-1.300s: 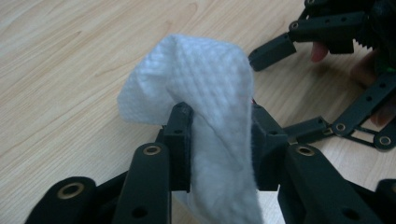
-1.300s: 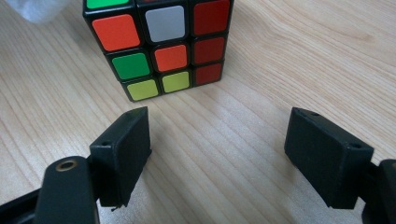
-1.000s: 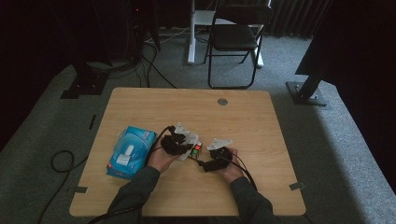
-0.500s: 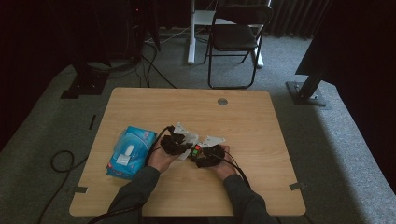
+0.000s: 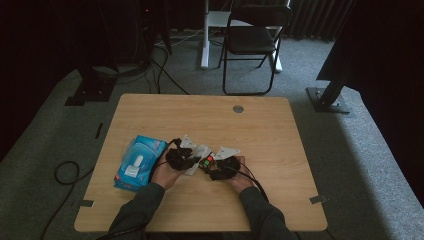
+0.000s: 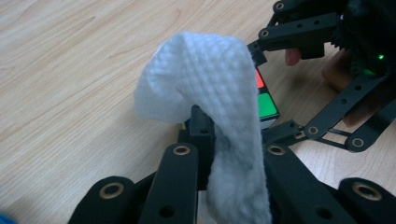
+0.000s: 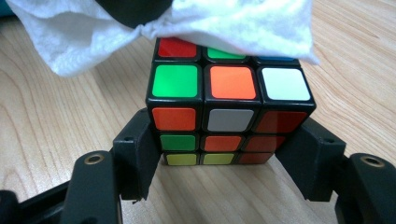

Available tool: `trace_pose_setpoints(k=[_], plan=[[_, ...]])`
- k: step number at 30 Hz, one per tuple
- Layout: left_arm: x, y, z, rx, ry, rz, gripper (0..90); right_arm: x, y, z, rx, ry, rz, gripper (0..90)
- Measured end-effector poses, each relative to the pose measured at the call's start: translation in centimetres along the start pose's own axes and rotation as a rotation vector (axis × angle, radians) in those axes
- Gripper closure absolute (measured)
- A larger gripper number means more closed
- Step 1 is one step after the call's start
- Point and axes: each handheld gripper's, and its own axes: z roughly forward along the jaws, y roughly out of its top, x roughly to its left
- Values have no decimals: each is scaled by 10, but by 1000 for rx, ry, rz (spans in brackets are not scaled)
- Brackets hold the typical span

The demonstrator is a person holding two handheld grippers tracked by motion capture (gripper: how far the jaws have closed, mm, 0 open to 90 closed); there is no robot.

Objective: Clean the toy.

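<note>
Since a second ago the right gripper [image 5: 212, 167] has slid left across the table [image 5: 260, 130], and it now sits close against the left gripper [image 5: 192, 159] near the middle of the near half; the left one has hardly shifted.

The right gripper's jaws are clamped on the two sides of a cube [image 7: 229, 107], which stands on the wood with its top face turned up toward the camera: green, orange and white stickers in the front row of that face. In the high view the cube [image 5: 207, 161] shows as a small red and green spot between the two grippers.

The left gripper is closed on a white wipe [image 6: 210, 107], pinched between its jaws so that the loose end arches up and forward over them. In the right gripper view the wipe [image 7: 210, 21] lies across the far edge of the cube's top, touching it.

Left of the left hand [image 5: 165, 175], a blue pack [image 5: 137, 161] lies flat on the table, near its left edge. Beyond the far edge stands a folding chair [image 5: 250, 40] on the carpet.
</note>
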Motion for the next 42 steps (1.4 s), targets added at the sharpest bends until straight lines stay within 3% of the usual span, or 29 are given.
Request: trace_pose_setpoints(k=[10, 16, 21, 28, 36, 39, 42], plan=[[2, 11, 8, -10, 13, -10, 830, 1, 0, 0, 2, 1, -9, 342], [2, 25, 22, -19, 1, -17, 830, 2, 0, -1, 3, 4, -10, 342], [-3, 29, 28, -21, -20, 0, 830, 2, 0, -1, 4, 3, -16, 342], [-15, 24, 24, -15, -54, 34, 830, 3, 0, -1, 5, 2, -13, 342], [-11, 12, 14, -20, -86, 31, 830, 3, -1, -1, 3, 4, -20, 342], [-7, 8, 9, -21, -69, 28, 830, 3, -1, -1, 1, 4, -22, 342], [2, 3, 5, -31, -51, -4, 830, 3, -1, -1, 3, 9, -23, 342]])
